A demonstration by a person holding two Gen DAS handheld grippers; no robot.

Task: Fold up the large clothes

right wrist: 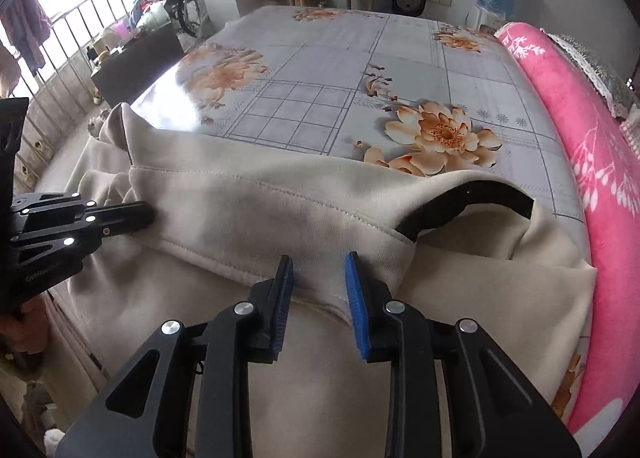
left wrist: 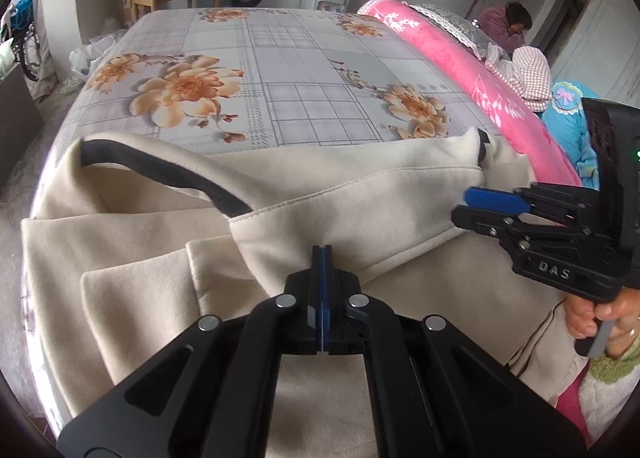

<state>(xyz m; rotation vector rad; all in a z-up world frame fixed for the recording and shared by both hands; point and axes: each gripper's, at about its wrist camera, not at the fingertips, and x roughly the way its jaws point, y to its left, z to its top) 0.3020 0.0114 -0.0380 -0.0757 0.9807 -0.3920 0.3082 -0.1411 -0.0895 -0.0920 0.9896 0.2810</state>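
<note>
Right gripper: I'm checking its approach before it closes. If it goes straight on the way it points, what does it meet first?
Most likely the stitched hem fold of the cream fleece garment, lying just beyond the open right gripper on the floral bedsheet. Depth is uncertain; the fabric may already sit between the fingertips.

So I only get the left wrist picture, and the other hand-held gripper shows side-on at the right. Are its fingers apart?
Observer: Yes. In the right wrist view the right hand-held gripper has its jaws apart, with the stitched hem of the cream fleece garment between them.
Operator: What's off to the left, past my picture's edge?
Observer: A metal-railed window, with hanging clothes beside it.
Operator: And that small black tab near the pink blanket?
Observer: From the right wrist it shows as a wide curved black band edging an opening in the garment.
</note>
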